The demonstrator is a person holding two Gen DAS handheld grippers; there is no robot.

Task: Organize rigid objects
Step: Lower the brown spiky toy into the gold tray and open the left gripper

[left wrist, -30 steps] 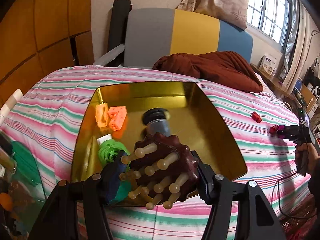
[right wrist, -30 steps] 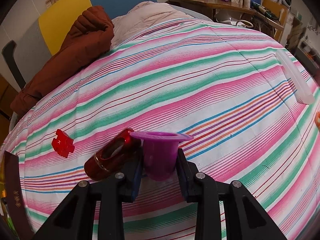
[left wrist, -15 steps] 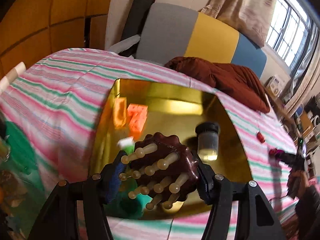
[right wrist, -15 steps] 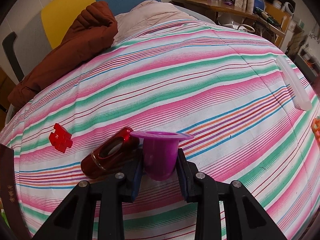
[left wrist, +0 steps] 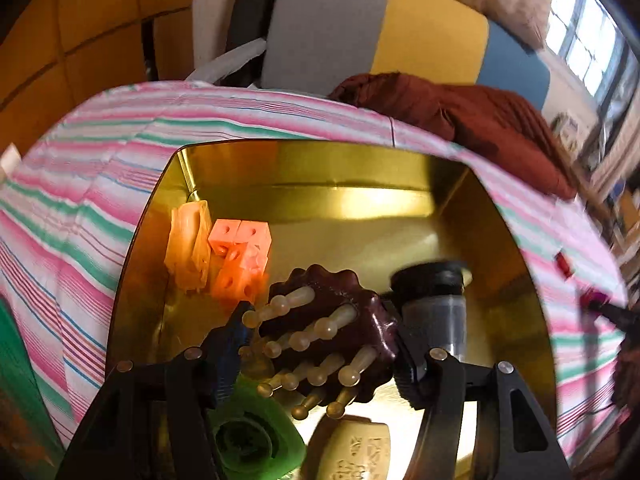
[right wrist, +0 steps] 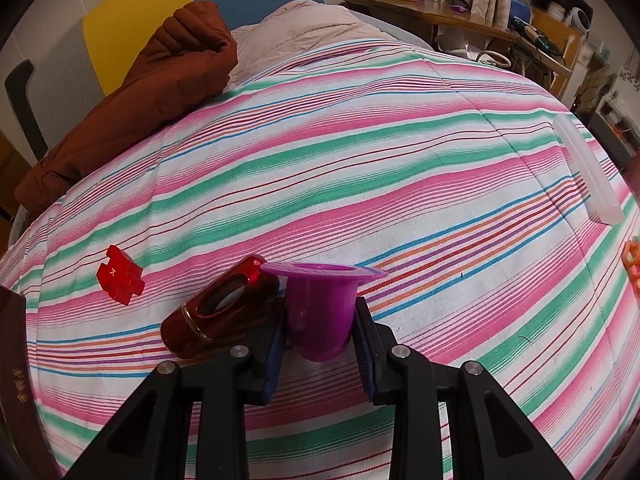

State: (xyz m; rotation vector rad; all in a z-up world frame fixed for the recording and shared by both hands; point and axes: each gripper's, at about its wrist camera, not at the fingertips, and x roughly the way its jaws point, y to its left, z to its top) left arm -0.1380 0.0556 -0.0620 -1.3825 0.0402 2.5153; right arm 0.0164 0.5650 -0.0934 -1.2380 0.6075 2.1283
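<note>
Over the gold tray (left wrist: 360, 196), left gripper (left wrist: 320, 344) pinches the studded knob (left wrist: 332, 332) above crowded pieces. Right gripper (right wrist: 320, 320) pinches the purple cup (right wrist: 320, 308) on the bed. Released now, the knob may knock the jar (left wrist: 434, 308).

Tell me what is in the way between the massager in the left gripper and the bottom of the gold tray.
The massager hangs over a crowded near end of the tray: a green piece and a cream block lie right below it, a black-capped jar beside it. Bare floor shows farther in, right of the orange blocks.
</note>
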